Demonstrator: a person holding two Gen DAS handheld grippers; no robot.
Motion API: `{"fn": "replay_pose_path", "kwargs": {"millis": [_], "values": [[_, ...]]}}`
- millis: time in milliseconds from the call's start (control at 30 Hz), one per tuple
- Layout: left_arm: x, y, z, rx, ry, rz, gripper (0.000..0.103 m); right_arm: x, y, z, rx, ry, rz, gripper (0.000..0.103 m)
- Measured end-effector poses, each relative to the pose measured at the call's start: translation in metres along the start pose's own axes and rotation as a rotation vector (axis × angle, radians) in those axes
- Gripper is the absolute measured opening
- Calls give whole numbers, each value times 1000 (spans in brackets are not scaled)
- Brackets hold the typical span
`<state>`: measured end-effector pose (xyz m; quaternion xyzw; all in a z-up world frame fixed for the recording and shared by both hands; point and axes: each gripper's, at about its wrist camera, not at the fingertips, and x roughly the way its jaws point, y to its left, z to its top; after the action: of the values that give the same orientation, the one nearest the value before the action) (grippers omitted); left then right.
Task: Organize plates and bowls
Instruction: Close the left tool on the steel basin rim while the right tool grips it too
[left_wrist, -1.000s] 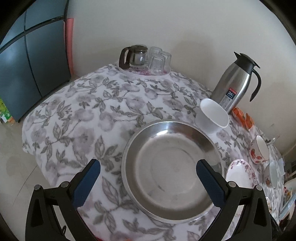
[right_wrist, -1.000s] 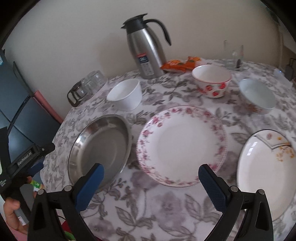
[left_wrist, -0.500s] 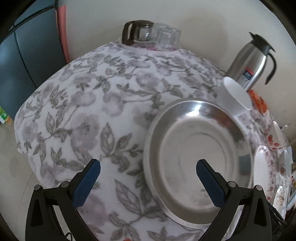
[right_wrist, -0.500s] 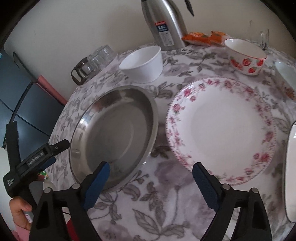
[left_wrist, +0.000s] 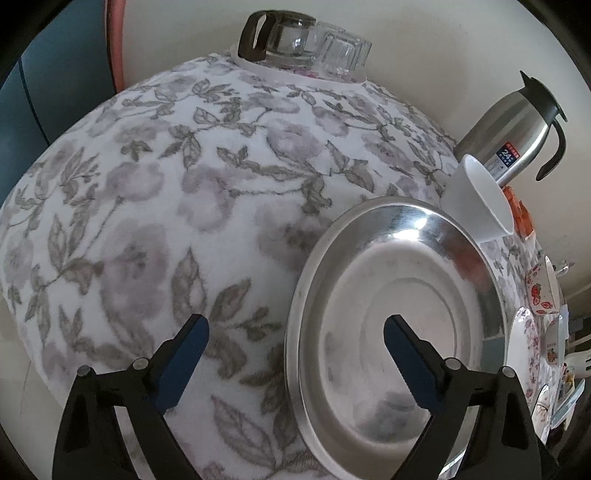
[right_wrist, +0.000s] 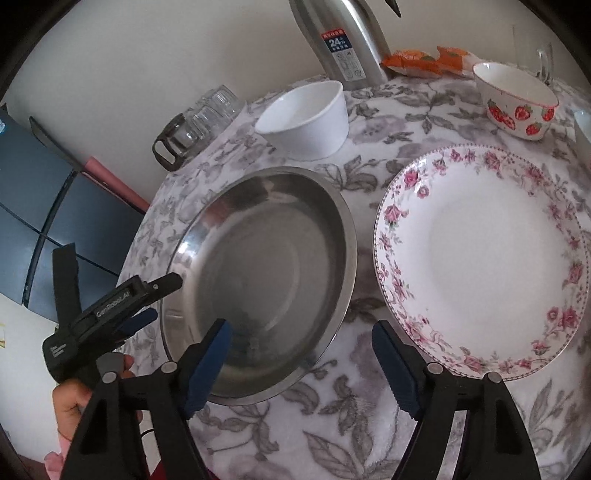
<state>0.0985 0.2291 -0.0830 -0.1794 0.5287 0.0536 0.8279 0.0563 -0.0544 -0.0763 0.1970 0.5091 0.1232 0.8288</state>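
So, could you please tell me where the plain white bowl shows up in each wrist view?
Left wrist: white bowl at right, beyond the steel dish.
Right wrist: white bowl at upper centre, behind the steel dish.
Shared landmark: steel flask behind the bowl.

One steel basin (right_wrist: 266, 280), wide and shallow, on one worktop (right_wrist: 332, 424) under a grey floral cloth. Three bowls in the right wrist view: one plain white bowl (right_wrist: 306, 118), one strawberry bowl (right_wrist: 517, 101), plus one pale bowl edge (right_wrist: 583, 129) cut off at the right border. One full rose-rimmed plate (right_wrist: 484, 262); in the left wrist view, slivers of further dishes at the far right, too squeezed for a sure count. One steel thermos (right_wrist: 347, 44). One glass jug (left_wrist: 273, 37) with dark handle, beside at least two upturned tumblers (left_wrist: 343, 55). Two orange snack packets (right_wrist: 428, 61). Two grippers: left gripper (left_wrist: 293, 328), right gripper (right_wrist: 301, 330)
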Motion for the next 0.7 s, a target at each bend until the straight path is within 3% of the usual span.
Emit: {"fn": "replay_pose_path", "kwargs": {"millis": [300, 367, 500, 700], "values": [[16, 0, 6, 1, 29, -20, 81, 26, -16, 8, 71, 35, 4, 57], [18, 1, 8, -2, 28, -18, 80, 29, -18, 10, 79, 30, -9, 46], [20, 1, 12, -11, 21, -14, 73, 29, -18, 14, 78, 8, -22, 40], [19, 5, 14, -17, 12, -33, 46, 29, -14, 17, 61, -1, -38, 30]]}}
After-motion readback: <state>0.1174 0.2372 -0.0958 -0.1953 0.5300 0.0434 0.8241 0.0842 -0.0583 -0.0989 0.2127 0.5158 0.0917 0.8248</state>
